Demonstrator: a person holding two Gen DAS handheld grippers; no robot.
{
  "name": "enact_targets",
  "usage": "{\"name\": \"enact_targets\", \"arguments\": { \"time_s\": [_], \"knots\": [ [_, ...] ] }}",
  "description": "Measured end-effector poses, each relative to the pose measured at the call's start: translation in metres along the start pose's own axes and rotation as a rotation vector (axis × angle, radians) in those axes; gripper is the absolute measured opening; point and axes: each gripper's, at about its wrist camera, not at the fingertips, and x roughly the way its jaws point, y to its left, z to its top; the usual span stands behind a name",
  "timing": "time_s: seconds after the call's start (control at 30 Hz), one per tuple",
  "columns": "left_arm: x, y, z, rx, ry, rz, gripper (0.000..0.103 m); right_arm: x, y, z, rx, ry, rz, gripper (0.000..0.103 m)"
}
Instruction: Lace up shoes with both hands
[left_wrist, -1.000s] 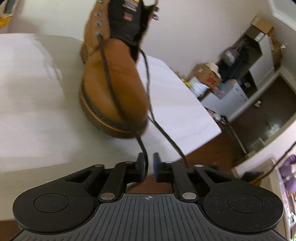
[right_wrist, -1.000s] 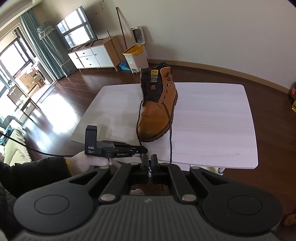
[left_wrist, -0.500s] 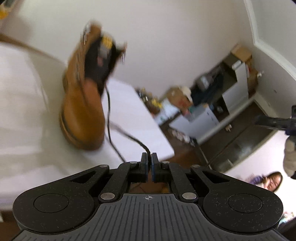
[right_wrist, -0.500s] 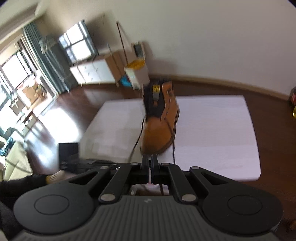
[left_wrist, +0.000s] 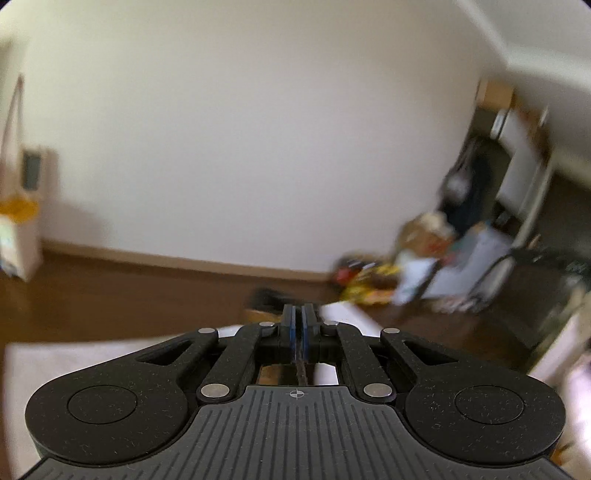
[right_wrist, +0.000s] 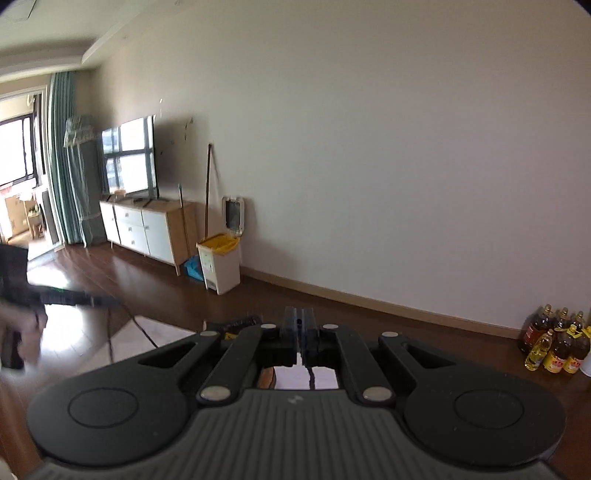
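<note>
My left gripper (left_wrist: 299, 314) is shut on a dark shoelace (left_wrist: 301, 367) that runs down between its jaws. My right gripper (right_wrist: 299, 317) is shut on the other lace end (right_wrist: 310, 376), seen through the gap below its jaws. Both grippers are tilted up toward the wall. The tan boot is almost hidden: only a sliver of its top (left_wrist: 266, 315) shows behind the left gripper, and a tan patch (right_wrist: 267, 376) under the right one. The left gripper also shows blurred in the right wrist view (right_wrist: 74, 297), with a lace hanging from it.
The white table (left_wrist: 74, 354) lies below the left gripper and shows in the right wrist view (right_wrist: 162, 334). A white bin (right_wrist: 218, 264), a TV cabinet (right_wrist: 147, 227) and several oil bottles (right_wrist: 554, 347) stand along the wall. Clutter and boxes (left_wrist: 424, 258) fill the far right corner.
Both grippers have risen and tilted upward, pulling the laces. The boot has dropped out of sight below them. The left gripper closed on its lace during this time.
</note>
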Motion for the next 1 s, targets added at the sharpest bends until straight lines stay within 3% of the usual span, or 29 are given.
{"name": "enact_targets", "arguments": {
  "time_s": [0.2, 0.43, 0.47, 0.53, 0.57, 0.73, 1.0],
  "knots": [
    [0.038, 0.022, -0.024, 0.094, 0.042, 0.128, 0.003, 0.051, 0.002, -0.028, -0.020, 0.026, 0.005, 0.003],
    [0.082, 0.040, -0.067, 0.136, 0.165, 0.198, 0.010, 0.089, 0.017, -0.062, 0.001, 0.117, 0.039, 0.003],
    [0.085, 0.043, -0.074, 0.134, 0.186, 0.212, 0.013, 0.091, 0.020, -0.066, 0.002, 0.132, 0.043, 0.003],
    [0.088, 0.050, -0.086, 0.107, 0.214, 0.228, 0.033, 0.093, 0.025, -0.074, 0.013, 0.161, 0.050, 0.003],
    [0.087, 0.054, -0.091, 0.092, 0.226, 0.231, 0.033, 0.093, 0.025, -0.076, 0.018, 0.170, 0.052, 0.003],
    [0.050, 0.049, -0.121, 0.030, 0.217, 0.260, 0.033, 0.092, 0.027, -0.084, 0.049, 0.213, 0.068, 0.003],
    [-0.060, -0.020, -0.186, -0.071, 0.109, 0.198, 0.036, 0.083, 0.035, -0.088, 0.071, 0.237, 0.102, 0.003]
  ]
}}
